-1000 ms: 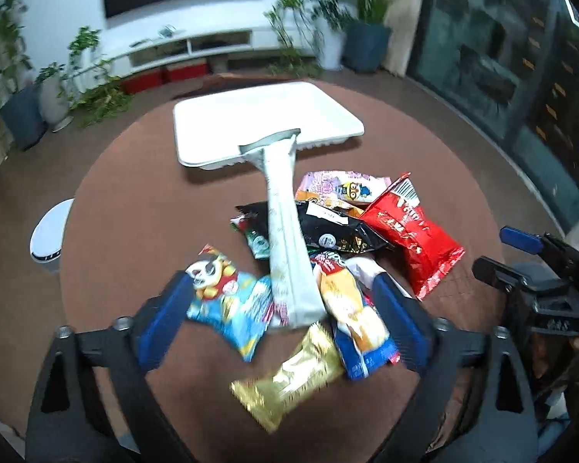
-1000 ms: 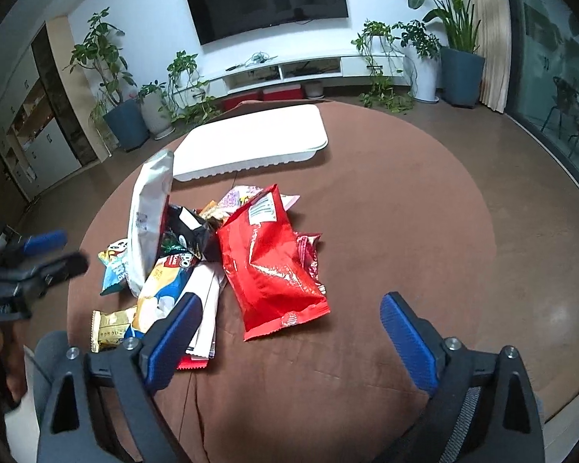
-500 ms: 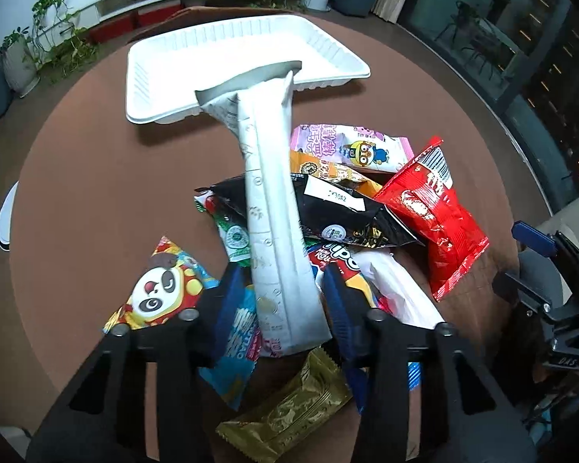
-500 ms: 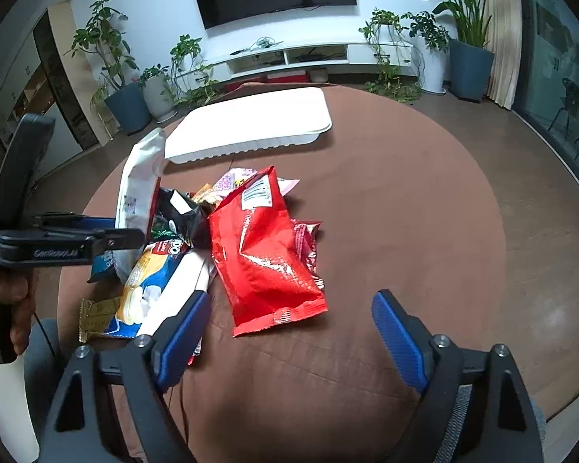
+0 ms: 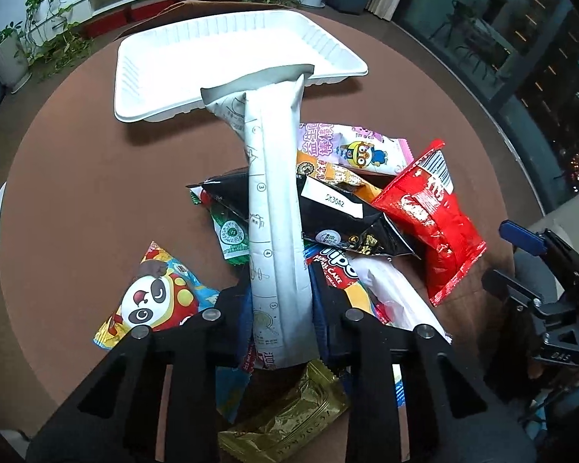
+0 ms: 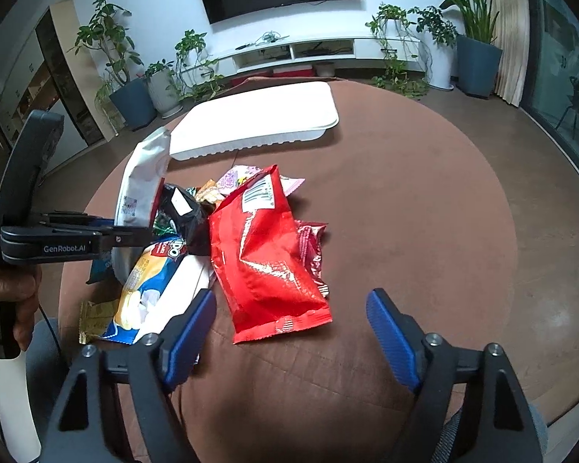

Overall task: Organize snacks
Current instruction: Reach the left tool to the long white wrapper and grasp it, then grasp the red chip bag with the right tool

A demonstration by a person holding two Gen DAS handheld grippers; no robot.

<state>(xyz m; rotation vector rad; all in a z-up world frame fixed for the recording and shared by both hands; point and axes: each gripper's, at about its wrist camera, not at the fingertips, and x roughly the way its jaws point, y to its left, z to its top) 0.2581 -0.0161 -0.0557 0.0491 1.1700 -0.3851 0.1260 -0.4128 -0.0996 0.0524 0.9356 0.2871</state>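
My left gripper (image 5: 280, 308) is shut on the lower end of a long white snack bag (image 5: 276, 212), which stands on edge over the snack pile and points at the white tray (image 5: 220, 50). From the right wrist view the same bag (image 6: 139, 193) is held up by the left gripper (image 6: 135, 233). My right gripper (image 6: 291, 333) is open and empty, just in front of a red bag (image 6: 266, 254). The pile holds a black bag (image 5: 339, 216), a panda bag (image 5: 150, 301), a gold packet (image 5: 285, 424) and several others.
The round brown table (image 6: 405, 200) carries the tray (image 6: 254, 119) at its far side. The right gripper (image 5: 536, 266) shows at the right edge of the left wrist view. Plants and a TV shelf stand beyond the table.
My left gripper has closed on the white bag and moved in towards the pile and tray. The right gripper has stayed open and has barely shifted.
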